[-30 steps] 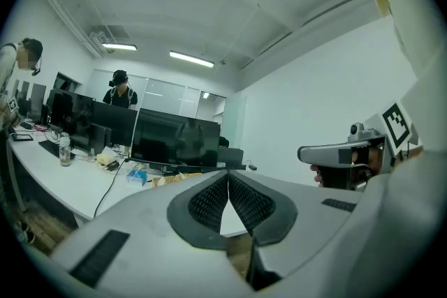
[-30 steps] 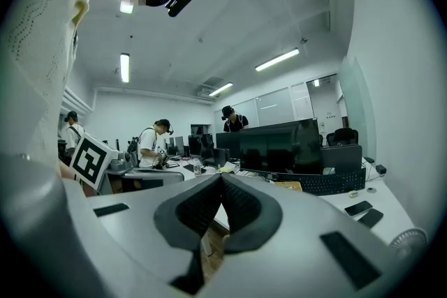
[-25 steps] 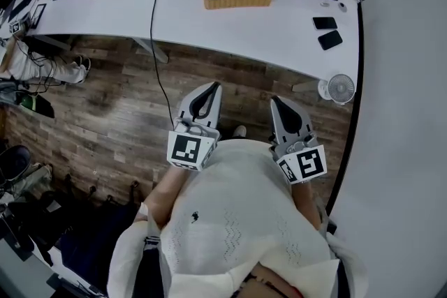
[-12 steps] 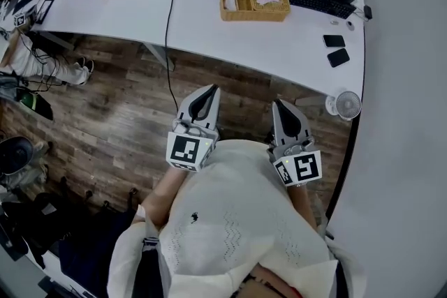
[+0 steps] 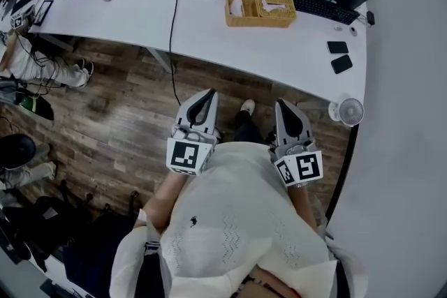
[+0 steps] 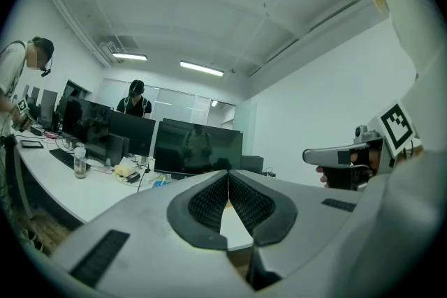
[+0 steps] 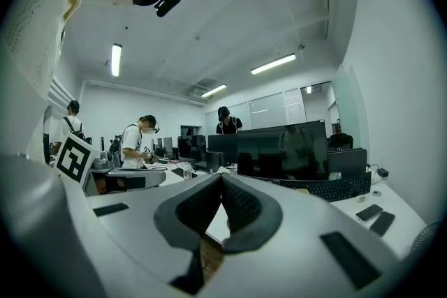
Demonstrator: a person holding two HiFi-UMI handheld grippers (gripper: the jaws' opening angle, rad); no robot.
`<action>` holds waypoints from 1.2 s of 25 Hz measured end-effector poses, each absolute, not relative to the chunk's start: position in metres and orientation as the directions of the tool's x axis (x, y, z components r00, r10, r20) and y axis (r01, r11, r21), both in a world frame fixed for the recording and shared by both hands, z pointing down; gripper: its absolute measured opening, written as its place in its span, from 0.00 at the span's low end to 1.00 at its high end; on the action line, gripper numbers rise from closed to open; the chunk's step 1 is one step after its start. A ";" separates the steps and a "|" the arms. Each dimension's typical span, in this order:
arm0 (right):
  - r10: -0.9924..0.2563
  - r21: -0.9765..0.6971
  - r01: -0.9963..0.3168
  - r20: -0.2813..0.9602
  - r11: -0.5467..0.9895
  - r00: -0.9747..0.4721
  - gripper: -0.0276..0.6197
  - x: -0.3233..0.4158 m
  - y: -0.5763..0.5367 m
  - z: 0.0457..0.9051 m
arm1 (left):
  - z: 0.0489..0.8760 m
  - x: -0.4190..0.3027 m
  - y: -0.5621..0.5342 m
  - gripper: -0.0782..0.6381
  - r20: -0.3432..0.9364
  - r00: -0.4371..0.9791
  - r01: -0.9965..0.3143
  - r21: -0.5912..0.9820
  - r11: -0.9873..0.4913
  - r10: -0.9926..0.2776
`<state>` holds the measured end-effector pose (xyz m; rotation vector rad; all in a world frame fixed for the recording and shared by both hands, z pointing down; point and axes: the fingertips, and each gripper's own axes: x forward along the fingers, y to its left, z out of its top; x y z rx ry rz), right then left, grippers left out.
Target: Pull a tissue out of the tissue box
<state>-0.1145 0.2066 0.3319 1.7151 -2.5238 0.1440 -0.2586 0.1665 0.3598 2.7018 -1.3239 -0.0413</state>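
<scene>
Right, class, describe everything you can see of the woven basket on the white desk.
The basket is rectangular and tan, and looks like woven wicker. It stands upright on the white desk, towards its far side, just left of a dark keyboard; whether they touch is unclear. A divider seems to split it in two, with something white lying in each part.

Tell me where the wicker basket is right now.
In the head view, the wicker basket sits on the white desk, top centre-right of the picture, just left of the black keyboard.
</scene>
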 end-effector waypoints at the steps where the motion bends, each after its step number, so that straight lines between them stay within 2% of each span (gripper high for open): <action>1: -0.922 -0.030 -0.930 0.127 0.366 -0.367 0.04 -0.114 0.204 0.333 | 0.360 -0.259 0.164 0.13 0.032 0.615 -0.785 0.126 -0.607 -0.788; 11: -0.915 -0.014 -0.924 0.131 0.382 -0.380 0.04 -0.109 0.161 0.336 | 0.363 -0.269 0.129 0.13 0.055 0.569 -0.819 0.118 -0.561 -0.820; 30: -0.885 -0.079 -0.903 0.181 0.422 -0.429 0.04 -0.053 0.041 0.358 | 0.368 -0.205 0.030 0.13 0.113 0.526 -0.850 0.102 -0.517 -0.843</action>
